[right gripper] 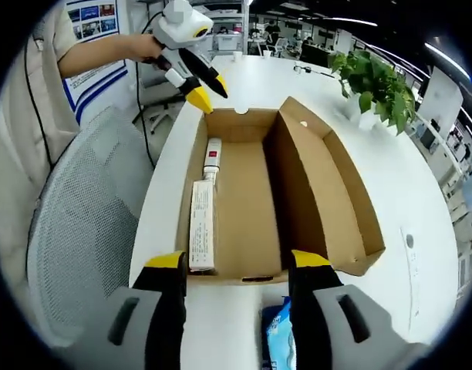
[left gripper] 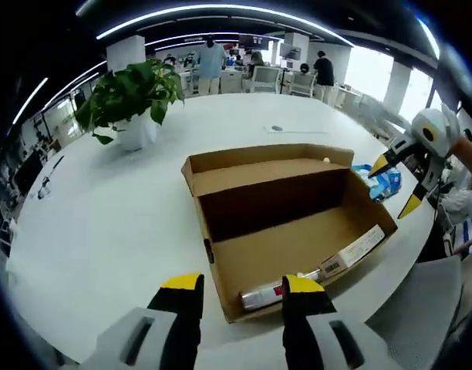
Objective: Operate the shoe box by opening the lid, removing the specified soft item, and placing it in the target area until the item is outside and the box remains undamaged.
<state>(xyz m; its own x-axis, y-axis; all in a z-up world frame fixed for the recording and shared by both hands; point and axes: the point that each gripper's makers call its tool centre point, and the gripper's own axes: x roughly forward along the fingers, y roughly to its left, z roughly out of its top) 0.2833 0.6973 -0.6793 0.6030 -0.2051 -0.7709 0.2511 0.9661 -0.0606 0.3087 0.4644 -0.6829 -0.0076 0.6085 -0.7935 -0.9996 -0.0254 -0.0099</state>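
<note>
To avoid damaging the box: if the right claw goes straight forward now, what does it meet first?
Probably the near end wall of the open shoe box, just ahead of the right claw; depth is uncertain.

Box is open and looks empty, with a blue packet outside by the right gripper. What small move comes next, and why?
Probably nothing more than drawing the right gripper back. The shoe box lies open and bare inside, and the blue soft packet already rests on the white table outside it, between open jaws.
</note>
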